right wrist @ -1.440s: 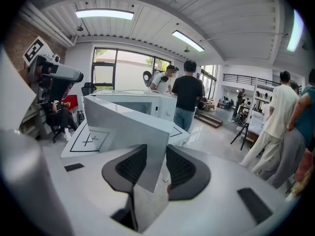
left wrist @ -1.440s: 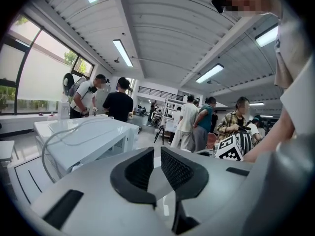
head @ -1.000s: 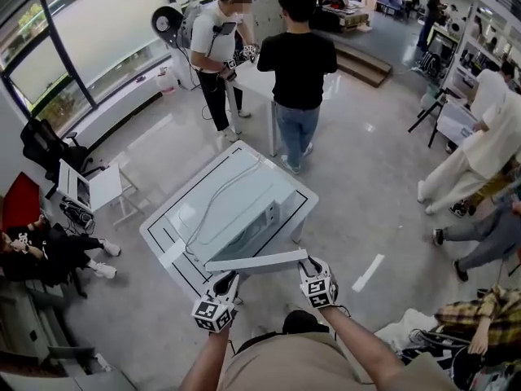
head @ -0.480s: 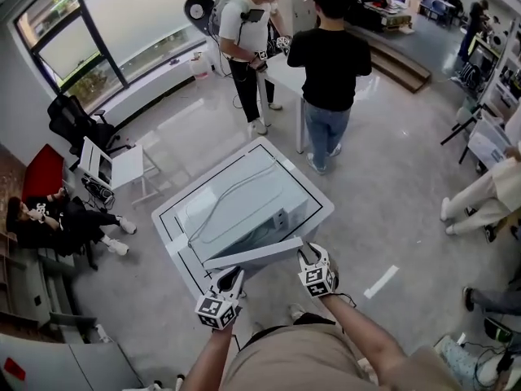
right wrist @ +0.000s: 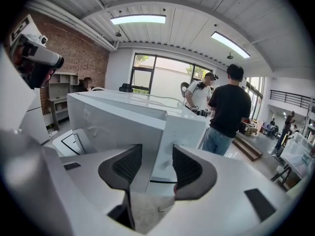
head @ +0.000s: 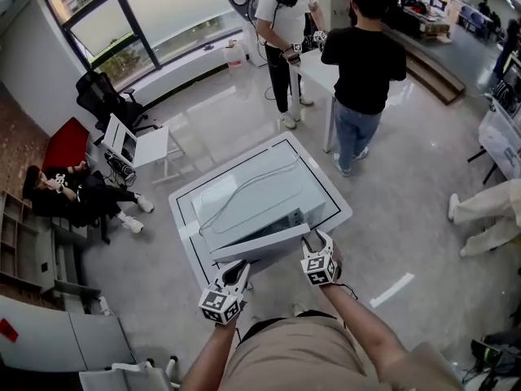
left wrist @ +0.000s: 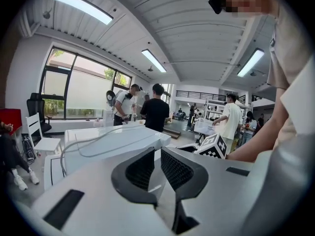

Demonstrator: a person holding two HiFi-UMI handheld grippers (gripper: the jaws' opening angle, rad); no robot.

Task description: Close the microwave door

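The microwave (head: 273, 187) is noted on a white table (head: 186, 233) edged with a black line, directly ahead of both pairs of fingers. Its door (head: 260, 242) is recorded as nearly closed. It lies close along the front of the body, with a narrow gap showing at its free end, where the right fingers are placed.

The right gripper (right wrist: 157, 151) is held with its fingers (right wrist: 129, 165) spread, and the free edge of the door is seen standing between them. Whether either pad bears on it cannot be told. The left gripper (left wrist: 157, 154) is held at the door's other end. Its fingers (left wrist: 179, 171) are drawn almost together with only a slit between, and nothing is identified as pinched there. A loose cable (left wrist: 109, 135) is observed on the microwave's top, beyond the fingertips.

Farther ahead of the fingers, across a polished grey floor (head: 407, 218), a person in a black shirt (head: 364, 55) and a person in a white shirt (head: 285, 19) are seen standing. To the left of the left fingers, a seated person (head: 73, 195), a black office chair (head: 102, 96) and tall windows (head: 146, 15) are noted. A strip of white tape (head: 392, 290) is seen on the floor to the right of the right fingers. A brick wall (right wrist: 83, 58) and ceiling strip lights (right wrist: 138, 19) are recorded in the right gripper view.
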